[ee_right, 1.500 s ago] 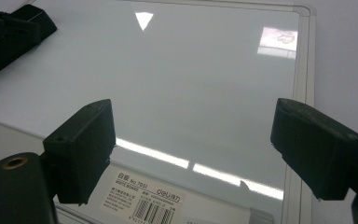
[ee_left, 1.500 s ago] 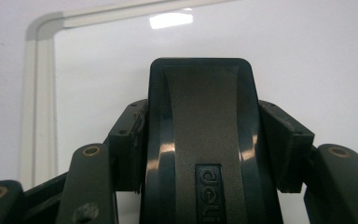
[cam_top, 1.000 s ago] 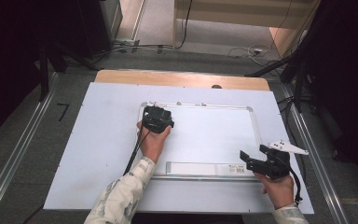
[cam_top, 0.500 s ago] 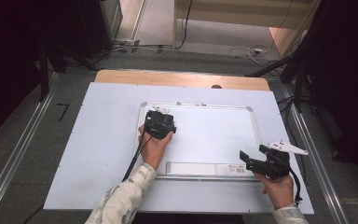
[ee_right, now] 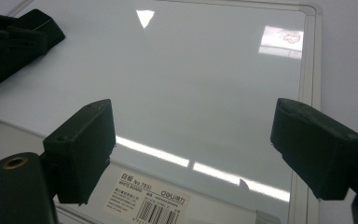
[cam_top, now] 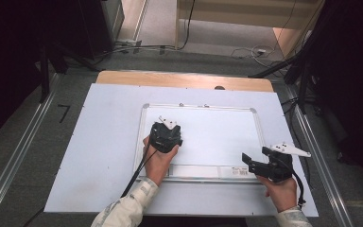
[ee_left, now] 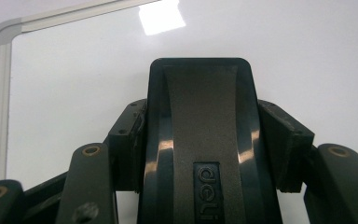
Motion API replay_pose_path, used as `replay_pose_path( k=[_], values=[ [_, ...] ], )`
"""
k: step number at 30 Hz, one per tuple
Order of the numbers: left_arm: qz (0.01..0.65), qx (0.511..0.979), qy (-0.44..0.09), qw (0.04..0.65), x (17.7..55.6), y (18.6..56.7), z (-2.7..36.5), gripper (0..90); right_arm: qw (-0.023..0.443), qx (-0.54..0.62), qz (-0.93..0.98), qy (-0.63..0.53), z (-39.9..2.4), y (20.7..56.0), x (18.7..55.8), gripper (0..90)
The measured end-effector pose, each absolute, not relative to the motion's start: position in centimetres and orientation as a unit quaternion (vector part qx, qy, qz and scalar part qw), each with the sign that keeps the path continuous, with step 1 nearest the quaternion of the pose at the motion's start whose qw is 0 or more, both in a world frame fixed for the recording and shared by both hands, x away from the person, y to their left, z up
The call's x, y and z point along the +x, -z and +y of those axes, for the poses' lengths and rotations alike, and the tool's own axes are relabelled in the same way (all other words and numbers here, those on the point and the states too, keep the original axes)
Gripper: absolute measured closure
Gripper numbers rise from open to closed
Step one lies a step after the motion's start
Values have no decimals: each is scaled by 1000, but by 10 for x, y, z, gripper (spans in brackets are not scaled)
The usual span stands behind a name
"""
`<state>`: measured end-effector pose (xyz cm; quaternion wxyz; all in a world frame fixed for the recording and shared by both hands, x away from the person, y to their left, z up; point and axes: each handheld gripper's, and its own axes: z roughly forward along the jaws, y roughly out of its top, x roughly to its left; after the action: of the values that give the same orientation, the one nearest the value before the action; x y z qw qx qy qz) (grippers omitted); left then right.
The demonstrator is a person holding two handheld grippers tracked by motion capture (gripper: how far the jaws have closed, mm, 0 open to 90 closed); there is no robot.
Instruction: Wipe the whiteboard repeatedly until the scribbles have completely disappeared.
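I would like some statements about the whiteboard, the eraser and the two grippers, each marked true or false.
1. The left gripper is shut on a black eraser. True.
2. The eraser rests over the whiteboard. True.
3. The right gripper holds a marker. False: its jaws stand open with nothing between them.
4. The whiteboard's surface is covered with writing. False: it looks clean, with light reflections on it.
5. The board's label is on the edge nearest the person. True.
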<state>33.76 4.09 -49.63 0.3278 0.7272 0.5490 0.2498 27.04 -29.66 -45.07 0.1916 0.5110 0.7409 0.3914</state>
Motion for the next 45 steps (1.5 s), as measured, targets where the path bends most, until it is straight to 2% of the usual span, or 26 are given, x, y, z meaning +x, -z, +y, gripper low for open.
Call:
replay_pose_path(
  k=[5,12,21,28,45],
  values=[
    [546,731,-245,328,336,496,38,420,192,511,741,-391,-297,451,271,126],
    [555,727,-239,326,355,494,34,420,191,510,742,-391,-295,451,271,126],
    [588,701,-243,322,380,493,52,420,190,512,740,-393,-299,451,271,126],
    [597,698,-230,321,384,491,56,419,190,512,739,-394,-299,451,271,126],
    [621,675,-255,306,409,491,70,418,188,514,738,-394,-299,450,270,125]
  ],
)
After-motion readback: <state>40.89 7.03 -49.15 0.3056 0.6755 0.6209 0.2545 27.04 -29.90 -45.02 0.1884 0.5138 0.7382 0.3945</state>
